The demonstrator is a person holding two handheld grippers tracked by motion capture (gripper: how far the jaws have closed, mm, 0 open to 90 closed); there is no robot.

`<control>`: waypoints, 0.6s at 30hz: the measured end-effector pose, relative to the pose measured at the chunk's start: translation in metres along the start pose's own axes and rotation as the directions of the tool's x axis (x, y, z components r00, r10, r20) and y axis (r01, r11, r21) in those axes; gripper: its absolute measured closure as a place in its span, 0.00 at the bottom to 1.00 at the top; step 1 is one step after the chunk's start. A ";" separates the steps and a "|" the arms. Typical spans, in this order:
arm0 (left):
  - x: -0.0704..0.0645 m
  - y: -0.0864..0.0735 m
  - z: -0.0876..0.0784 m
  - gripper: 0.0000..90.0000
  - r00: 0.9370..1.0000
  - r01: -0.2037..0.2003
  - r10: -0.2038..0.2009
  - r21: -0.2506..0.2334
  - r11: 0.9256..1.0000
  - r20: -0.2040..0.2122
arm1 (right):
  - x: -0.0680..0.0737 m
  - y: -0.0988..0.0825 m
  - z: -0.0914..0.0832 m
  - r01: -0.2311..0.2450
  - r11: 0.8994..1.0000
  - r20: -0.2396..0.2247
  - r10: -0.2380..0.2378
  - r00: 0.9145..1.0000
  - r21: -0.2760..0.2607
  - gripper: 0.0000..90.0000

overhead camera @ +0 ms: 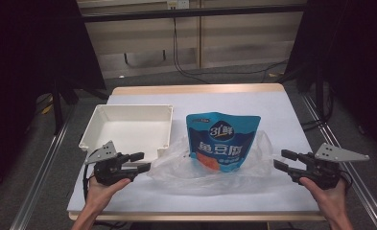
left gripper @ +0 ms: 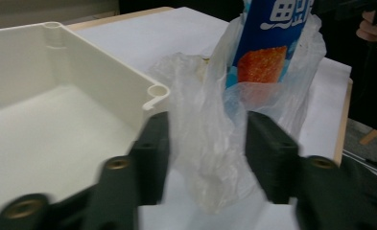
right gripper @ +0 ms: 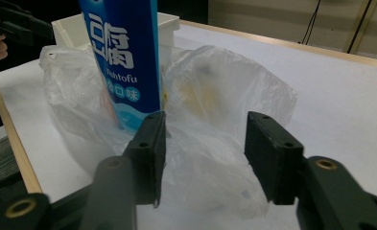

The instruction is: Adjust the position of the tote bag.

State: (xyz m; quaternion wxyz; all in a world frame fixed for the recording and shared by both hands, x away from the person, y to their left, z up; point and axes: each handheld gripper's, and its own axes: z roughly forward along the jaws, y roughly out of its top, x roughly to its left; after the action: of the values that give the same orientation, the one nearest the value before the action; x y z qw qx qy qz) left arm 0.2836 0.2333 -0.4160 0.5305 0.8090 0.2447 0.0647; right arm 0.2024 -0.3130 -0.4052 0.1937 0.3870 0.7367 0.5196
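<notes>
Left gripper [overhead camera: 139, 162]: at 7 o'clock, level, pointing toward 3 o'clock, jaws parted.
Right gripper [overhead camera: 285, 160]: at 4 o'clock, level, pointing toward 9 o'clock, jaws parted.

centre: upright blue pouch [overhead camera: 223, 141] standing in crumpled clear plastic bag [overhead camera: 176, 165], blocking the path between grippers | left-rear: white tray [overhead camera: 127, 130] just beside bag | front edge, far right of table [overhead camera: 282, 115]: bare, passable
</notes>
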 end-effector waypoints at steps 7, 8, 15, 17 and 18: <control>-0.016 0.018 0.025 0.87 0.995 -0.072 0.070 0.031 0.997 0.072 | 0.015 0.012 0.010 0.039 0.999 -0.064 -0.038 0.997 0.015 0.80; -0.018 0.021 0.030 0.88 0.994 -0.078 0.074 0.036 0.996 0.082 | 0.017 0.013 0.012 0.049 0.999 -0.080 -0.047 0.996 0.020 0.82; -0.035 0.028 0.076 0.88 0.982 -0.143 0.124 0.129 0.981 0.143 | 0.027 0.015 0.041 0.085 0.990 -0.139 -0.069 0.988 0.115 0.95; -0.034 0.027 0.088 0.90 0.982 -0.153 0.133 0.158 0.975 0.134 | 0.028 0.015 0.049 0.086 0.987 -0.148 -0.066 0.987 0.135 0.96; -0.032 0.027 0.093 0.91 0.983 -0.142 0.119 0.169 0.975 0.137 | 0.029 0.016 0.053 0.090 0.985 -0.153 -0.067 0.986 0.150 0.96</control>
State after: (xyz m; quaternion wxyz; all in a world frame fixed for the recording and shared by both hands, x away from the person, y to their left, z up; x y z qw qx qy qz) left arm 0.2984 0.1336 -0.4272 0.4652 0.8699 0.1617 0.0263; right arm 0.2264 -0.2556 -0.4077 0.1284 0.3323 0.8021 0.4792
